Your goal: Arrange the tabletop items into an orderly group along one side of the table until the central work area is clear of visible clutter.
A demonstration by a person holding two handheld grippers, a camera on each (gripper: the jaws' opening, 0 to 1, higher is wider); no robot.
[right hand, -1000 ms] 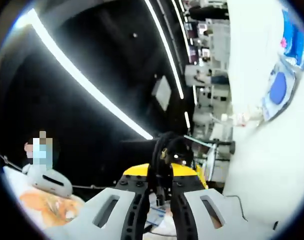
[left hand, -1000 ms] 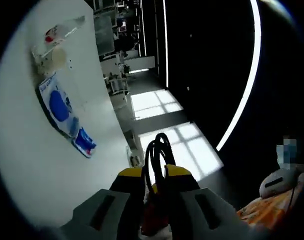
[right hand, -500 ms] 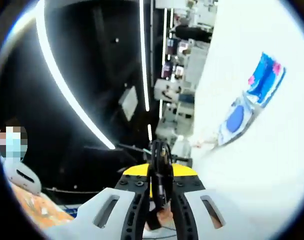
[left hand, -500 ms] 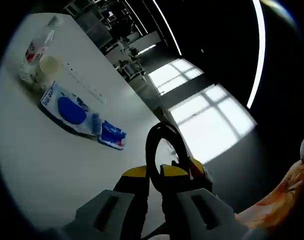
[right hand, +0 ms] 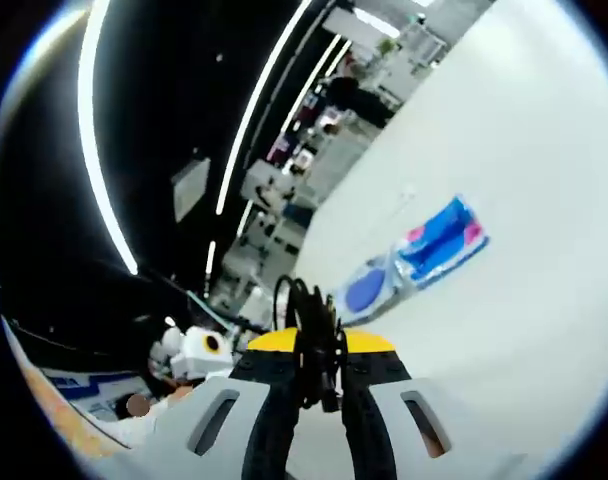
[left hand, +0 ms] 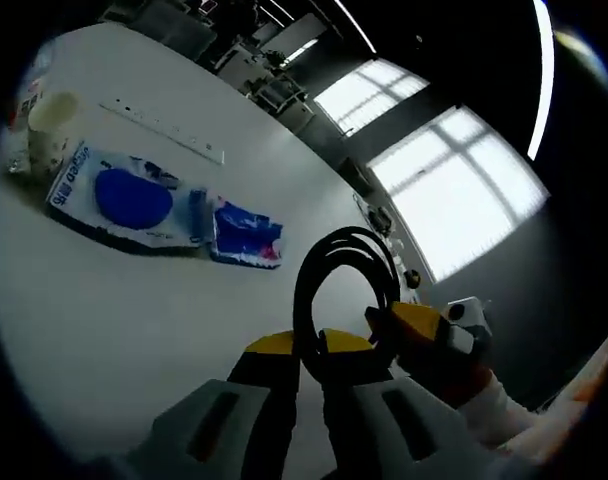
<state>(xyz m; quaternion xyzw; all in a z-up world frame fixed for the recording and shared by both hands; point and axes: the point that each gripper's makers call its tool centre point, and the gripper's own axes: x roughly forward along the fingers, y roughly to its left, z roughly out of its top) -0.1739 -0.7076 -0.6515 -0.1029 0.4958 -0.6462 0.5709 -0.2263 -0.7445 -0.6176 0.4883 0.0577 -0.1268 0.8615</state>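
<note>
Both cameras have swung down from the dark ceiling toward the white table (left hand: 104, 330), so I note that as my hands tilting, not as any item moving

Item 1: left gripper (left hand: 306, 352), jaws closed on a coiled black cable (left hand: 339, 275), loop standing up just ahead of the tips
Item 2: right gripper (right hand: 317, 358), jaws pinched on the same cable's bundled strands (right hand: 309, 335); in the left gripper view it enters from the right, touching the coil
Item 3: blue-and-white packet (left hand: 124, 200), ahead and left of the left jaws, lying flat
Item 4: smaller blue pouch (left hand: 246, 233), touching that packet's near end
Item 5: paper cup (left hand: 52, 115), beyond the packet, far left

Step in hand, as I judge it: carrying the cable, held off the table, toward the grouped items. Next move calls for lowering the coil beside the pouch, then letting go with both jaws without the loop springing open
</note>
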